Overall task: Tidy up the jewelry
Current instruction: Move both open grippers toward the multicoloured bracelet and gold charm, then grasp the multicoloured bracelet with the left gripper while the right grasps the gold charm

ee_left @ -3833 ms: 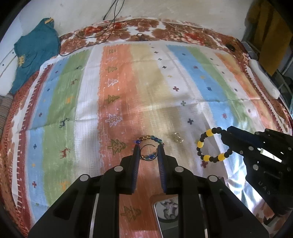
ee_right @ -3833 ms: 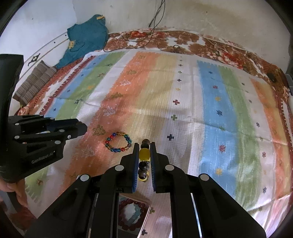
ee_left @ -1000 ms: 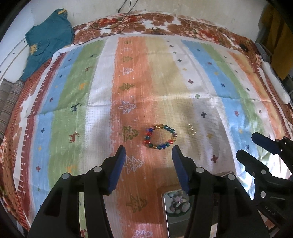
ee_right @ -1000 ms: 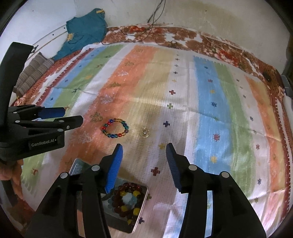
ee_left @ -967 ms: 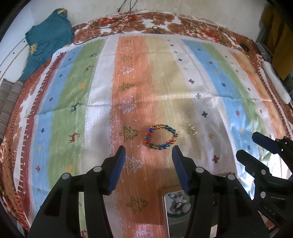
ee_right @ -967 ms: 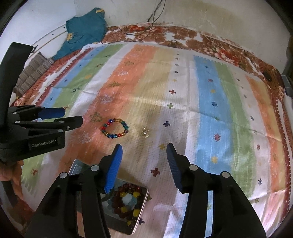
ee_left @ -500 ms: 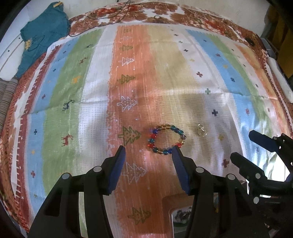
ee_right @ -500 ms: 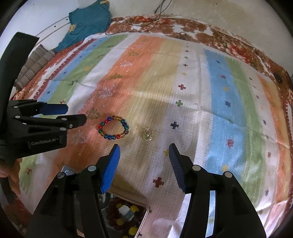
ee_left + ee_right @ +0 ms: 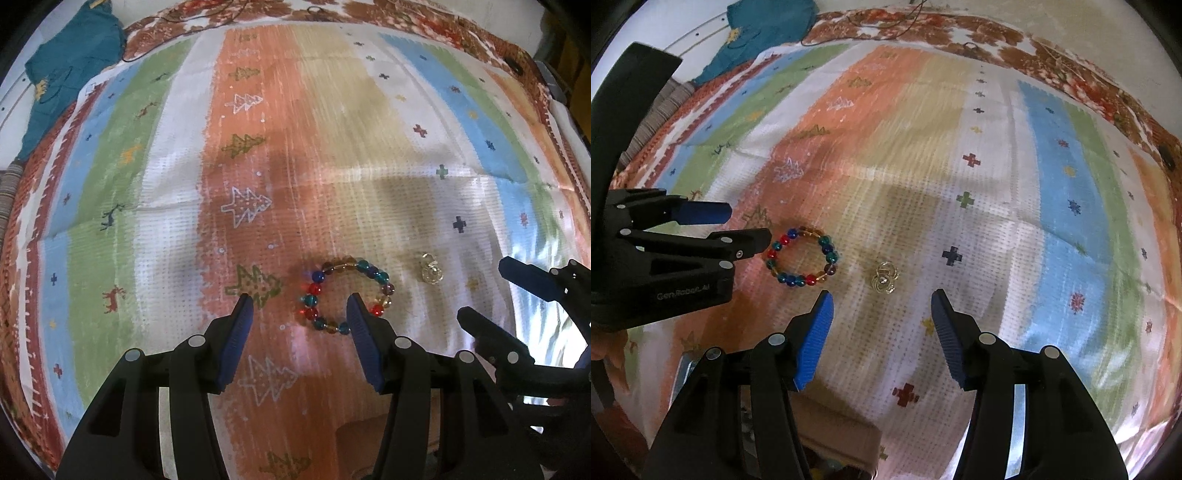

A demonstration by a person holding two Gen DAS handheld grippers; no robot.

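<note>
A bracelet of coloured beads (image 9: pixel 345 293) lies flat on the striped cloth; it also shows in the right wrist view (image 9: pixel 802 261). My left gripper (image 9: pixel 299 302) is open, its fingertips low over the cloth, the right finger overlapping the bracelet's near edge. A small gold trinket (image 9: pixel 430 271) lies to the right of the bracelet, also in the right wrist view (image 9: pixel 884 282). My right gripper (image 9: pixel 879 301) is open and empty, just short of the trinket. The left gripper (image 9: pixel 746 230) shows at the left of the right wrist view.
A striped cloth (image 9: pixel 332 147) covers the surface. A teal garment (image 9: pixel 66 66) lies at the far left corner. A box with jewelry (image 9: pixel 834 435) sits below the right gripper, mostly hidden. A cable (image 9: pixel 886 22) lies at the far edge.
Both grippers have moved forward and down toward the cloth; the bracelet and trinket appear larger and closer. Earlier, the right gripper let go of the black-and-yellow bracelet into the box, and the left opened.
</note>
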